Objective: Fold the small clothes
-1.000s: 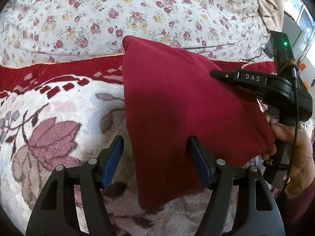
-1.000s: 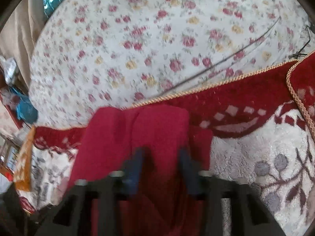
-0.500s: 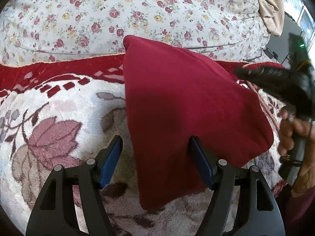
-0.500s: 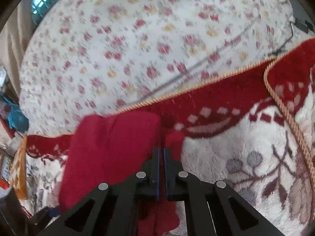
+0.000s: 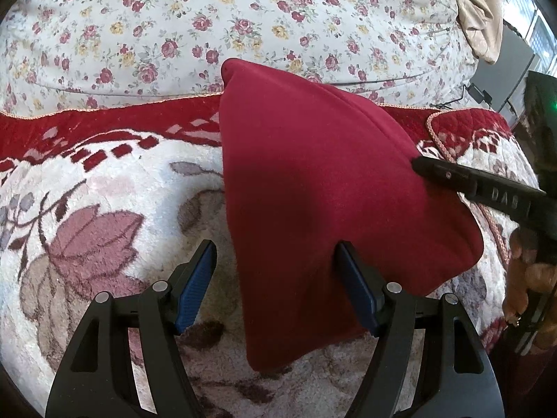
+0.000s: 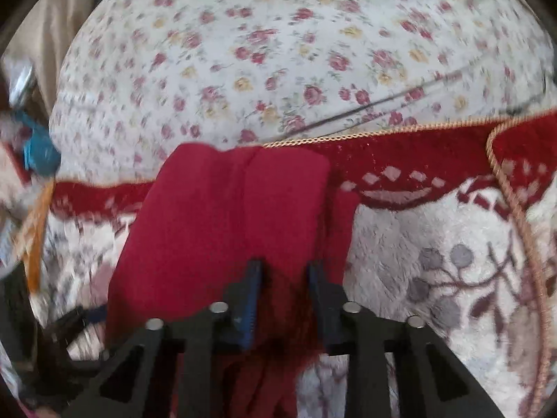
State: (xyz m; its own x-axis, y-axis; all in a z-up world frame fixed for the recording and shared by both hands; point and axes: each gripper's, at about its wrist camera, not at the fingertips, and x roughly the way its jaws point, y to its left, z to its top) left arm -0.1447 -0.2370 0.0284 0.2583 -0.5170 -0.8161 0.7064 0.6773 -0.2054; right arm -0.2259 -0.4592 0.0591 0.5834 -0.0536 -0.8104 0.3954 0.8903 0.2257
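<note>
A dark red folded garment (image 5: 313, 188) lies on a plush cream and red rug (image 5: 104, 216). My left gripper (image 5: 275, 278) is open, its blue-padded fingers astride the garment's near left edge, not gripping it. My right gripper (image 6: 283, 292) is partly open with red cloth between its fingers. In the left wrist view the right gripper's black finger (image 5: 452, 177) touches the garment's right side. The garment also shows in the right wrist view (image 6: 222, 230), a little blurred.
A floral white bedcover (image 5: 243, 17) lies beyond the rug's gold-corded red border (image 5: 104, 122). A beige cloth (image 5: 477, 10) hangs at the far right. A cable and adapter (image 5: 480, 92) lie near the rug's right corner. A blue object (image 6: 38, 149) sits at the left.
My right gripper was shut half a second ago and has now opened partway over the garment's right side. My left gripper has stayed open and still. The garment has barely moved.
</note>
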